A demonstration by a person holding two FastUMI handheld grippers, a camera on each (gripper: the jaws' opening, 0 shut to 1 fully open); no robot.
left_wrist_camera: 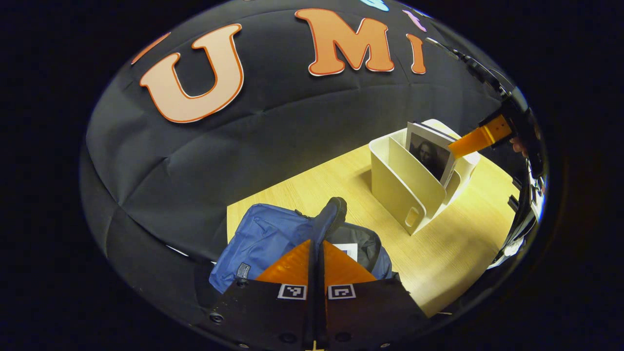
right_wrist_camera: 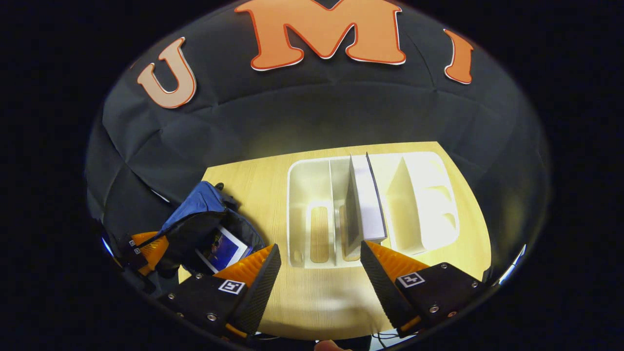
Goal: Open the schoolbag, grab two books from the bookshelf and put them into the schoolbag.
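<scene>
The blue schoolbag [left_wrist_camera: 263, 239] lies at the table's near left corner. My left gripper [left_wrist_camera: 317, 243] is shut on its raised rim and holds the mouth open. One book [right_wrist_camera: 222, 249] lies inside the schoolbag [right_wrist_camera: 197, 207], next to the left gripper [right_wrist_camera: 146, 246]. The white bookshelf [left_wrist_camera: 404, 190] stands to the right with a second book [left_wrist_camera: 429, 155] upright in it, a portrait on its cover. My right gripper [right_wrist_camera: 319, 256] hovers open above the bookshelf [right_wrist_camera: 312, 170], its fingers on either side of that book's [right_wrist_camera: 368, 202] near end, apart from it. The right gripper [left_wrist_camera: 475, 141] shows just over the book's top.
The light wooden table [right_wrist_camera: 317, 297] ends at the black cloth wall behind the schoolbag and the bookshelf. Bare tabletop [left_wrist_camera: 448, 253] lies between the bag and the shelf and in front of the shelf. The shelf's other slots [right_wrist_camera: 419, 195] hold nothing.
</scene>
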